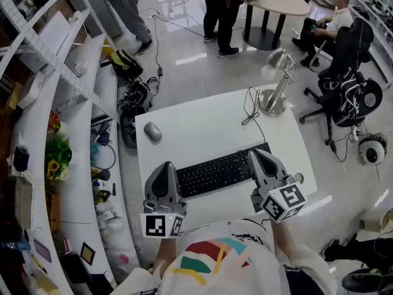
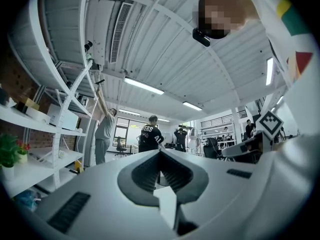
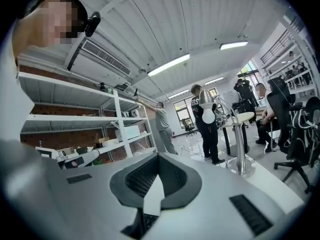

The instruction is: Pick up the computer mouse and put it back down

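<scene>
The white desk [image 1: 209, 125] carries everything. A black keyboard [image 1: 221, 172] lies along its near edge, slightly angled, with its right end farther from the person. The left gripper [image 1: 166, 165] sits over the near left corner, its tip at the keyboard's left end. Its own view shows the jaws [image 2: 160, 153] closed together with nothing between them. The right gripper [image 1: 253, 153] is above the keyboard's right end, and its jaws [image 3: 157, 156] are likewise pressed together and empty. A silver desk lamp [image 1: 276, 85] stands at the far right corner. The grey computer mouse [image 1: 152, 131] rests on the desk near the far left corner, well apart from both grippers. A thin black cable [image 1: 250, 106] runs from the far edge toward the keyboard's right end.
</scene>
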`<state>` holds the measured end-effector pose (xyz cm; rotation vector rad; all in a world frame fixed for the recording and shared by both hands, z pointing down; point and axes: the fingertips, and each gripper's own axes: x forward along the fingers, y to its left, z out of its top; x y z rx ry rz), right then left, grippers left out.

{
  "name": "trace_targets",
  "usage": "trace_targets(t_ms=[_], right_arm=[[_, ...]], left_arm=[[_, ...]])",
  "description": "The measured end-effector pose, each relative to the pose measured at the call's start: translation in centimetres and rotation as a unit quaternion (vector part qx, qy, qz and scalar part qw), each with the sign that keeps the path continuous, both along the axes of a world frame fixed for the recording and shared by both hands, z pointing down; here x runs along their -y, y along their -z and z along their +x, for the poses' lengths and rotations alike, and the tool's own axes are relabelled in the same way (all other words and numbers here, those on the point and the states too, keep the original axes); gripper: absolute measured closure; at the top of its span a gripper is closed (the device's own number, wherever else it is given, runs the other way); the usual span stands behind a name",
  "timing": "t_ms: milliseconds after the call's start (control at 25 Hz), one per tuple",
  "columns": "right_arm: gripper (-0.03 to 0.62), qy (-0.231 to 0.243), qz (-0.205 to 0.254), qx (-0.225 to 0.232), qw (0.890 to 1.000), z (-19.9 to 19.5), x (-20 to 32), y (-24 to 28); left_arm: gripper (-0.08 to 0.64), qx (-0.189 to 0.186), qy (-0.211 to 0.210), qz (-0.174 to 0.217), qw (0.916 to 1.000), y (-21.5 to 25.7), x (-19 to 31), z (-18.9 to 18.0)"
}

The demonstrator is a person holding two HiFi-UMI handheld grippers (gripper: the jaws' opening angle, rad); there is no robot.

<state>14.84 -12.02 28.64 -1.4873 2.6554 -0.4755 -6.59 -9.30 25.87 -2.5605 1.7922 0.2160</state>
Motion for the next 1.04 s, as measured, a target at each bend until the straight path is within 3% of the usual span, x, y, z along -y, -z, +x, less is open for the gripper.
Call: trace_targets(t_ms=[200,1040], right_arm=[[0.578,0.013,-0.005,0.035,0.999,-0.9,0.1,0.1],[0.578,0.032,-0.014,0.005,0.999,-4.1,-0.7,-0.4]], left_arm=[[0.515,0.004,0.004,-0.006,1.0000,-0.3,-0.3,-0.5],[0.515,0.000,0.002,-0.014,0.9999,-0.9,-1.1,-2.6]])
